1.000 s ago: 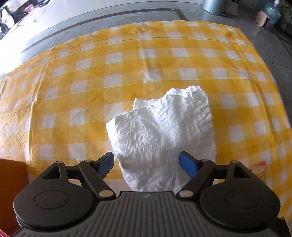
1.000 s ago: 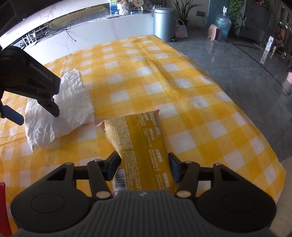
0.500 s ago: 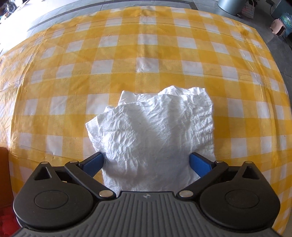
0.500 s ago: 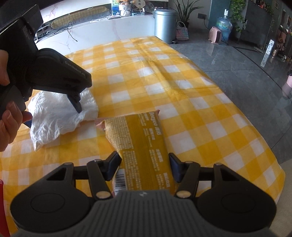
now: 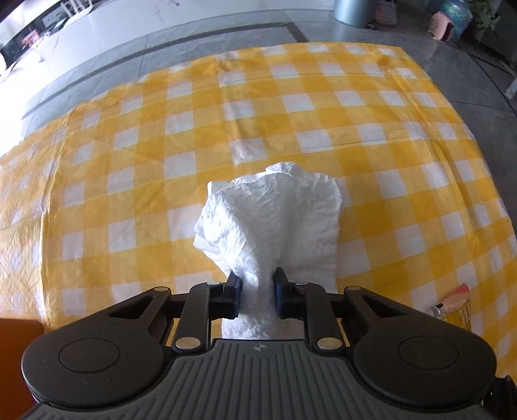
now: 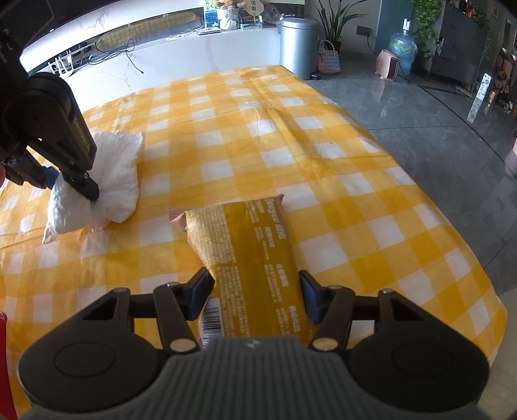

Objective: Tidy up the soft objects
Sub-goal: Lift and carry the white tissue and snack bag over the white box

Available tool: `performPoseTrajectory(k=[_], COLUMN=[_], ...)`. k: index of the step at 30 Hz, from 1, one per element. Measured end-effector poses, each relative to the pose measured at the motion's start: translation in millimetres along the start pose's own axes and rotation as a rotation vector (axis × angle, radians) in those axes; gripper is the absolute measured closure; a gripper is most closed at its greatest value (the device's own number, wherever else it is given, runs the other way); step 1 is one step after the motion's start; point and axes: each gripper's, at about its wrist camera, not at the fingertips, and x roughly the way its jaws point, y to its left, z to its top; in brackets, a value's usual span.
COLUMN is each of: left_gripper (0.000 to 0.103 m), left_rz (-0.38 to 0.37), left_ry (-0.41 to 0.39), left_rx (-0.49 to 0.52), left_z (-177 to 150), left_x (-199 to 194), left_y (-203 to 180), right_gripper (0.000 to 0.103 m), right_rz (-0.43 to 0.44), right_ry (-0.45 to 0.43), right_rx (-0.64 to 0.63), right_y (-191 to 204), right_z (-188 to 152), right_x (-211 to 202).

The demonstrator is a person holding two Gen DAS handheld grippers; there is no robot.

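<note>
Left wrist view: the left gripper (image 5: 257, 299) has its two blue-padded fingers (image 5: 234, 299) clenched on the near end of a crumpled white cloth (image 5: 274, 223), which bunches into a narrow neck between the pads and fans out wider beyond them over the yellow-and-white checked tablecloth (image 5: 135, 181). An orange-brown object (image 5: 19, 342) shows at the lower left edge, and the end of a yellow snack packet (image 5: 454, 307) peeks in at the lower right.

Right wrist view: the right gripper (image 6: 255, 295) rests with its fingers (image 6: 200, 294) spread on either side of the same yellow snack packet (image 6: 255, 258), which lies flat on the tablecloth (image 6: 323, 155) with its printed side up and a barcode at its near left corner; the left pad looks to touch the packet's edge, the right pad stands just beside it, and the packet is not squeezed. To the left, the left gripper (image 6: 82, 184) pinches the white cloth (image 6: 113, 174), whose lower edge lies on the tablecloth, well apart from the packet. Beyond the table stand a grey bin (image 6: 299, 45) and potted plants (image 6: 332, 22).
</note>
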Motion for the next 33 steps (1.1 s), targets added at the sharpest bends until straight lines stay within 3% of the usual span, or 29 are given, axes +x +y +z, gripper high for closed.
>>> performPoseTrajectory(k=[5, 10, 18, 23, 26, 33], left_gripper=[0.081, 0.081, 0.081, 0.081, 0.081, 0.081], left_rz=[-0.035, -0.263, -0.471, -0.499, -0.552, -0.471], left_ry=[-0.16, -0.235, -0.282, -0.383, -0.431, -0.525], left_rx=[0.035, -0.049, -0.11, -0.057, -0.052, -0.103], left_z=[-5, -12, -53, -93, -116, -159], left_x=[-38, -70, -126, -167, -186, -217], left_y=[-1, 21, 46, 70, 96, 153], right_gripper=[0.047, 0.049, 0.051, 0.051, 0.051, 0.051], right_rz=[-0.012, 0.001, 0.001, 0.07, 0.018, 0.09], right_ry=[0.014, 0.013, -0.037, -0.088, -0.128, -0.25], right_rx=[-0.025, -0.02, 0.02, 0.006, -0.054, -0.112], right_y=[4, 2, -5, 5, 22, 58], right_z=[0, -2, -2, 1, 5, 12], right_x=[-4, -8, -25, -40, -57, -102])
